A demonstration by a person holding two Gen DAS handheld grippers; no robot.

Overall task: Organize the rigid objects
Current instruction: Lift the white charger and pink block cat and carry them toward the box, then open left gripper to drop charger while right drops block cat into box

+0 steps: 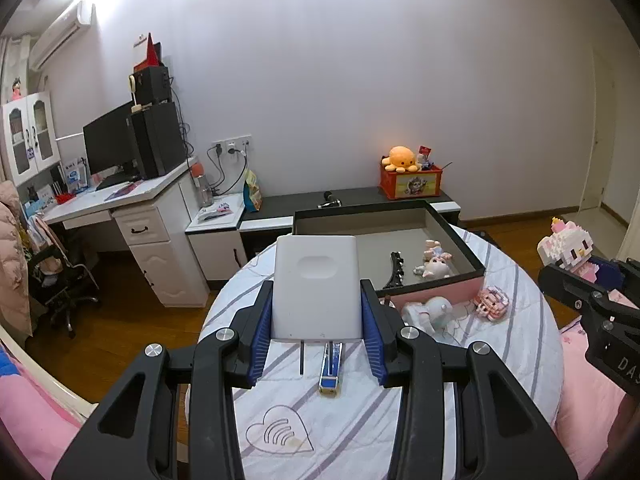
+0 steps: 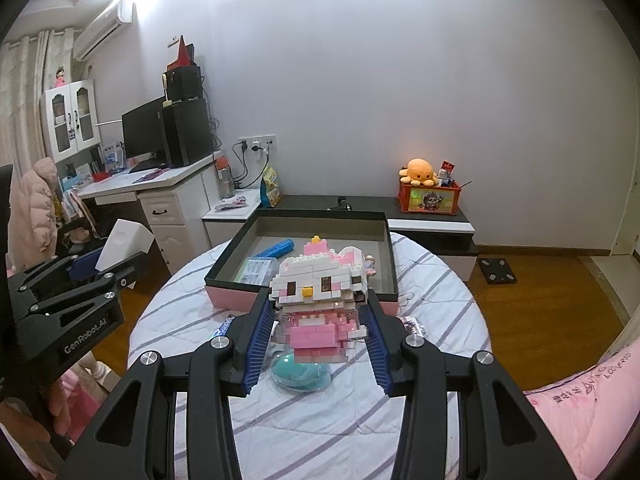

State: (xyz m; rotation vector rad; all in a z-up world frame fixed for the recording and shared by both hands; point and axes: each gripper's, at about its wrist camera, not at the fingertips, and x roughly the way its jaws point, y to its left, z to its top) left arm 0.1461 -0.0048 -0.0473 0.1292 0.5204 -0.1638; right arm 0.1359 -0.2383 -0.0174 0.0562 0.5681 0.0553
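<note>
My left gripper [image 1: 316, 312] is shut on a flat white charger block [image 1: 316, 288] with metal prongs, held above the round striped table [image 1: 360, 420]. My right gripper [image 2: 318, 320] is shut on a pink and white brick-built cat figure [image 2: 316, 288], also above the table; it shows at the right edge of the left wrist view [image 1: 568, 248]. The open black and pink box [image 1: 460, 280] stands at the table's far side and holds small figurines [image 1: 434, 264], a black strip [image 1: 396, 268], a blue tube [image 2: 276, 249] and a clear case [image 2: 256, 270].
On the table lie a blue and gold clip [image 1: 330, 368], a pale blue figurine [image 1: 432, 312], a pink brick piece [image 1: 492, 300] and a teal round toy [image 2: 300, 372]. A desk [image 1: 132, 200] stands left, a low cabinet [image 1: 360, 200] behind, pink bedding [image 2: 584, 408] right.
</note>
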